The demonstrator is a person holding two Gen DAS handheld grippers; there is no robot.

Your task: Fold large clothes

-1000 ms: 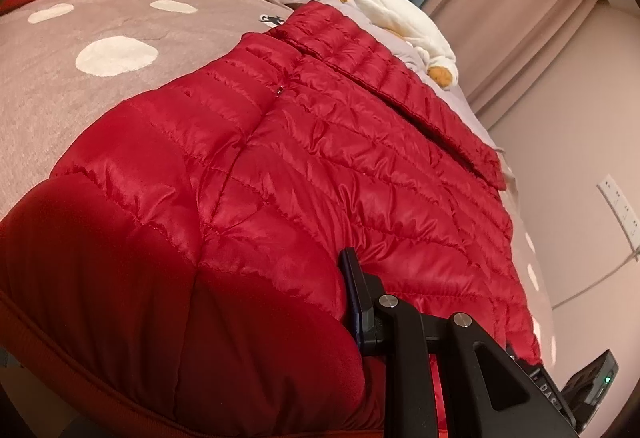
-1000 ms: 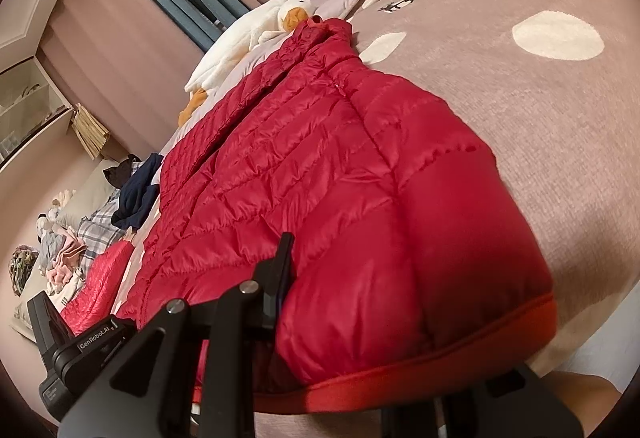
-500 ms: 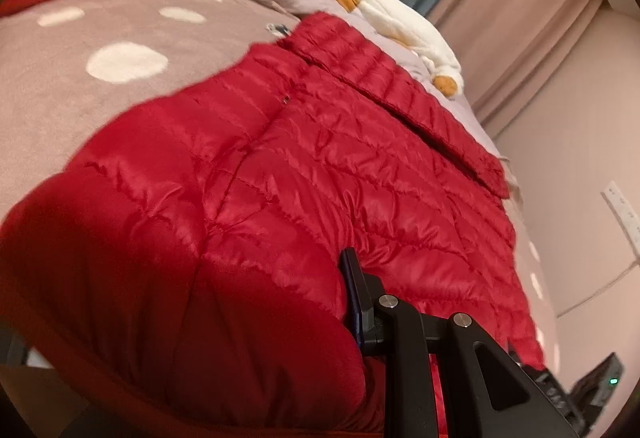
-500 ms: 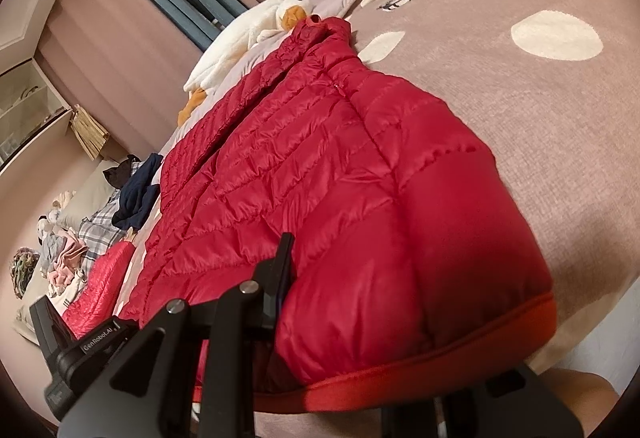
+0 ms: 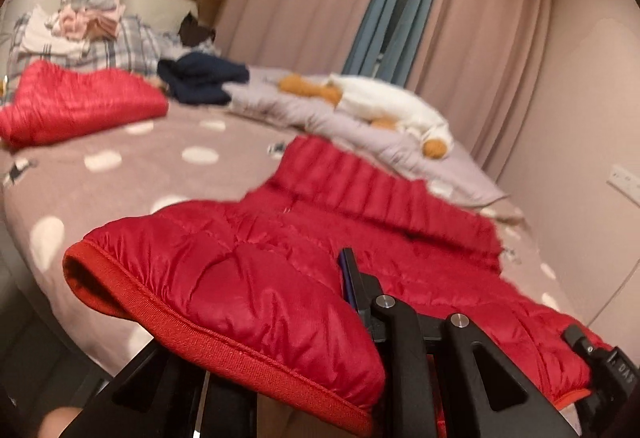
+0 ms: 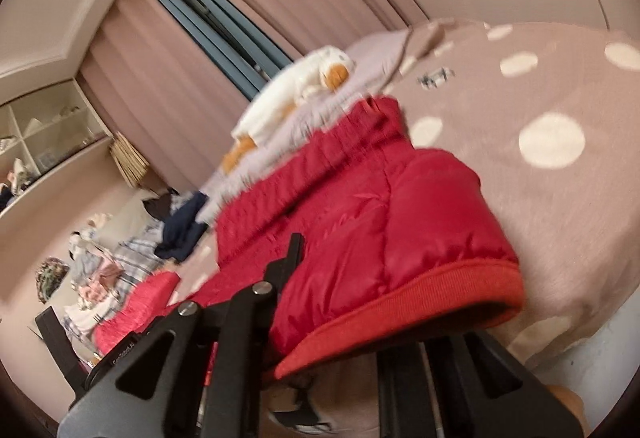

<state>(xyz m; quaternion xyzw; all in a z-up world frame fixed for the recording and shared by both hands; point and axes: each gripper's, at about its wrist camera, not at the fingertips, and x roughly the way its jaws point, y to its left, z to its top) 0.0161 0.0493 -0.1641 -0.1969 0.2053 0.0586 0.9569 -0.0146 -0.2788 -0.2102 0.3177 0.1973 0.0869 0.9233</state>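
A red quilted down jacket lies on the spotted brown bedspread, collar toward the pillows. My left gripper is shut on its left hem corner, lifted off the bed. My right gripper is shut on the right hem corner of the jacket, also raised; the ribbed red hem hangs across the fingers. The lower fingers are hidden under the fabric. The right gripper's body shows at the left wrist view's right edge.
A second red jacket lies folded at the far left. A dark navy garment, a white plush duck, plaid bedding and a pile of clothes lie near the headboard. Curtains and a wall stand behind the bed.
Both grippers have lifted the jacket's hem up off the bed and tilted upward. More of the room and bed now shows, with motion blur.
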